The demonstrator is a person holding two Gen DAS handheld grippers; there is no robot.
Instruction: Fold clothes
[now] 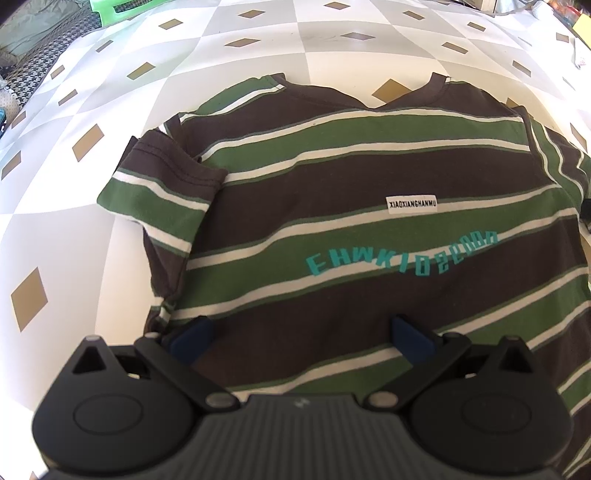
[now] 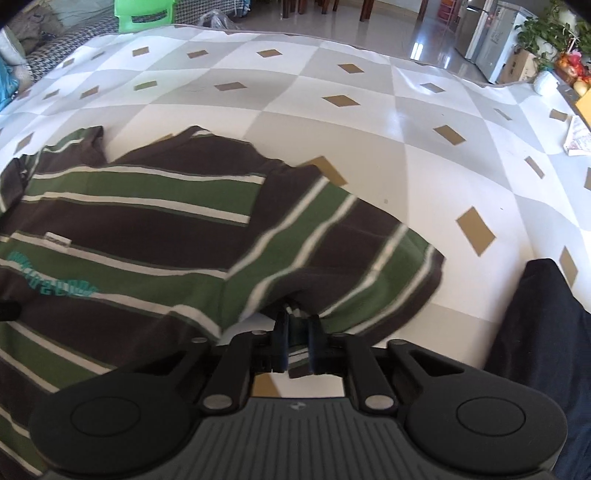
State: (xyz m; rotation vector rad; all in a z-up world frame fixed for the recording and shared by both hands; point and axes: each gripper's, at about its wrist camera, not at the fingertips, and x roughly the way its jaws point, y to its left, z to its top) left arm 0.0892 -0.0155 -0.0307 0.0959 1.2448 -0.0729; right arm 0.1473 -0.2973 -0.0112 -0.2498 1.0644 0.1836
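A brown, green and white striped T-shirt (image 1: 351, 229) lies front up on the checked tablecloth (image 1: 92, 110), collar at the far side, left sleeve folded in over the body. My left gripper (image 1: 301, 338) is open and empty, hovering over the shirt's lower part. In the right wrist view the same shirt (image 2: 129, 229) fills the left half. My right gripper (image 2: 297, 332) is shut on the shirt's right sleeve (image 2: 332, 251), which is lifted off the cloth and slightly blurred.
A dark garment (image 2: 543, 350) lies at the table's right near edge. A green plastic chair (image 2: 144, 14) and a houndstooth sofa (image 2: 66, 40) stand beyond the far left. Papers (image 2: 576, 136), a fridge (image 2: 491, 37) and plants (image 2: 546, 33) are at the far right.
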